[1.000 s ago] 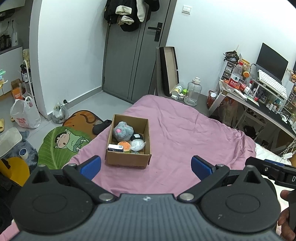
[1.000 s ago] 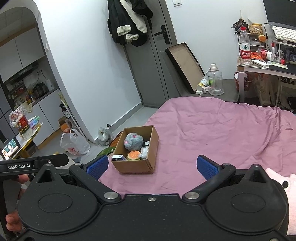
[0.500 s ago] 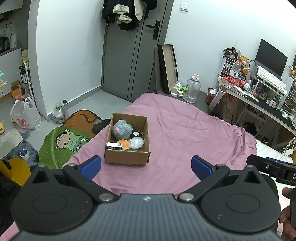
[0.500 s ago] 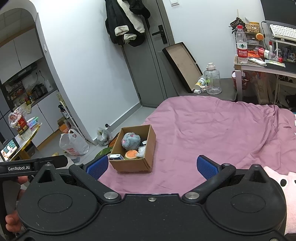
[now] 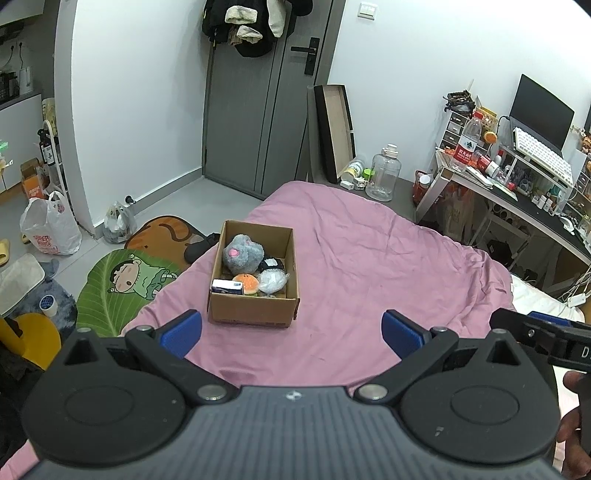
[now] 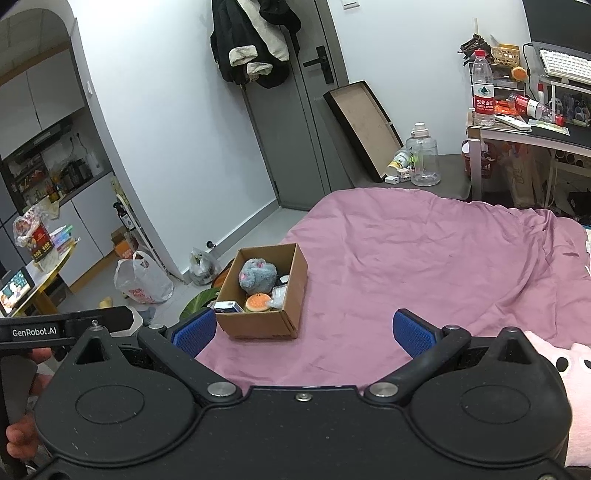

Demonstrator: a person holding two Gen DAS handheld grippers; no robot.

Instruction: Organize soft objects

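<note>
Grey door with coats hung on top. Flat box leaning on wall, clear jug beside it. Cluttered desk at right. Leaf mat and white bag on floor.

Matt corrugated cardboard box; fuzzy grey plush; wrinkled pink cloth bedsheet; wrapped item probably glossy plastic.

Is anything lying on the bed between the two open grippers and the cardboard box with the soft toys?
Nothing visible does. Between the left gripper and the cardboard box there is only bare pink bedspread, and the same holds for the right gripper. Both grippers are open and empty, and the box top is open, with the grey plush uppermost.
</note>
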